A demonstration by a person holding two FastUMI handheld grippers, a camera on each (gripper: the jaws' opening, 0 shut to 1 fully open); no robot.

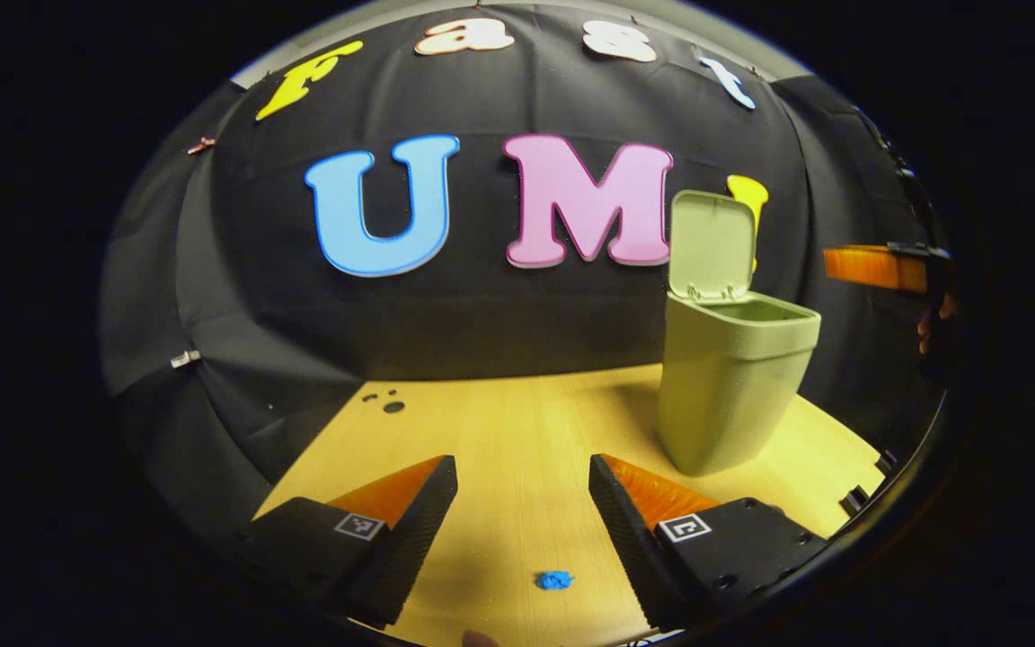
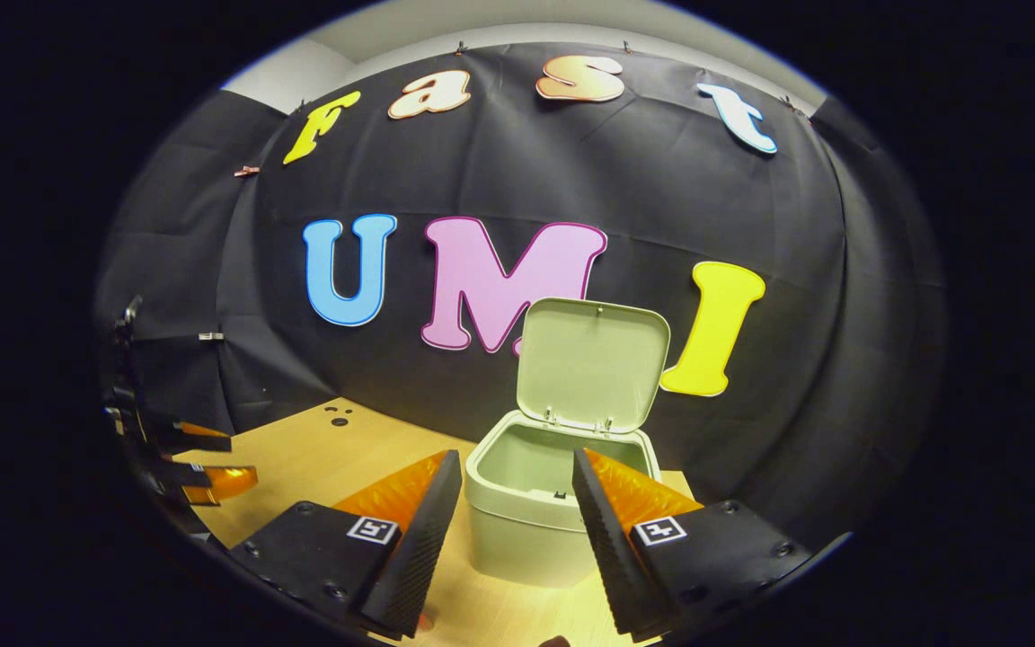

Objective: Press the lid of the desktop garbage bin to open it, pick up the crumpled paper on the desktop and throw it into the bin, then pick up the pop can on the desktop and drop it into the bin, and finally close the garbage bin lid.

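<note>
Two grippers are in the air over the wooden desktop (image 1: 517,422), and both have their fingers spread wide with nothing between them. In the left gripper view, the left gripper (image 1: 523,490) is at the bottom centre, and the garbage bin (image 1: 729,377) stands right of centre with its lid (image 1: 711,243) raised upright. A small blue mark (image 1: 554,580) lies on the wood between the fingers. In the right gripper view, the right gripper (image 2: 517,494) is at the bottom centre, just in front of the open bin, whose inside looks empty as far as visible. The left gripper also appears at the left edge.
</note>
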